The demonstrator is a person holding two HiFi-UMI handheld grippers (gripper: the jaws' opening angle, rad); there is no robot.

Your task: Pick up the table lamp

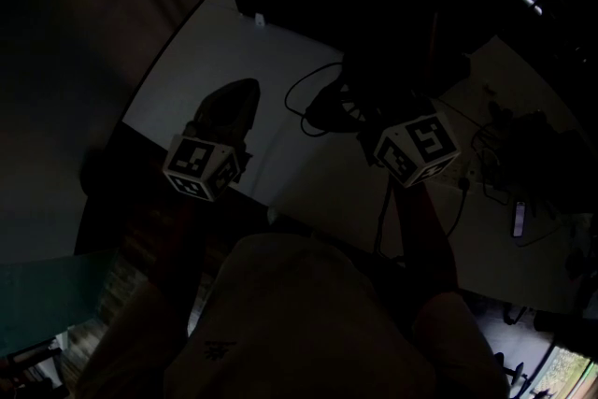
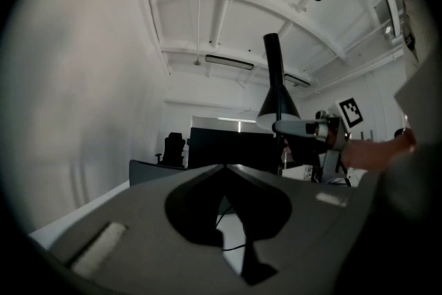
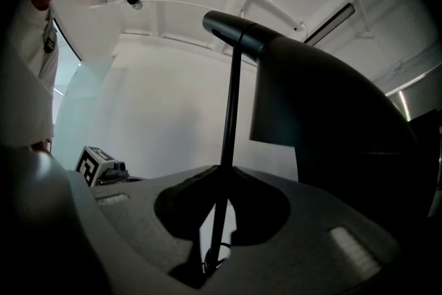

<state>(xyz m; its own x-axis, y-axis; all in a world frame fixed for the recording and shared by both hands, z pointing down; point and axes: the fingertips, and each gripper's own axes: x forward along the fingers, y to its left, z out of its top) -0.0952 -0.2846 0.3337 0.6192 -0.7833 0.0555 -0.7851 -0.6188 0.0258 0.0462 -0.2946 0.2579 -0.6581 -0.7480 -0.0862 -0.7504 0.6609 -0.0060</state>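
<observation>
R gripper (image 3: 224, 170): its 2 jaws pinch the thin stem of the black metal table lamp (image 3: 304, 100), below the cone shade. Lamp is upright over the white tabletop (image 1: 224, 51). L gripper (image 2: 222, 168): jaws tip to tip, nothing btw them. It is well apart from the lamp.

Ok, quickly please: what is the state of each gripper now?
Left gripper: jaws closed, holding nothing.
Right gripper: jaws closed on the lamp stem.
</observation>
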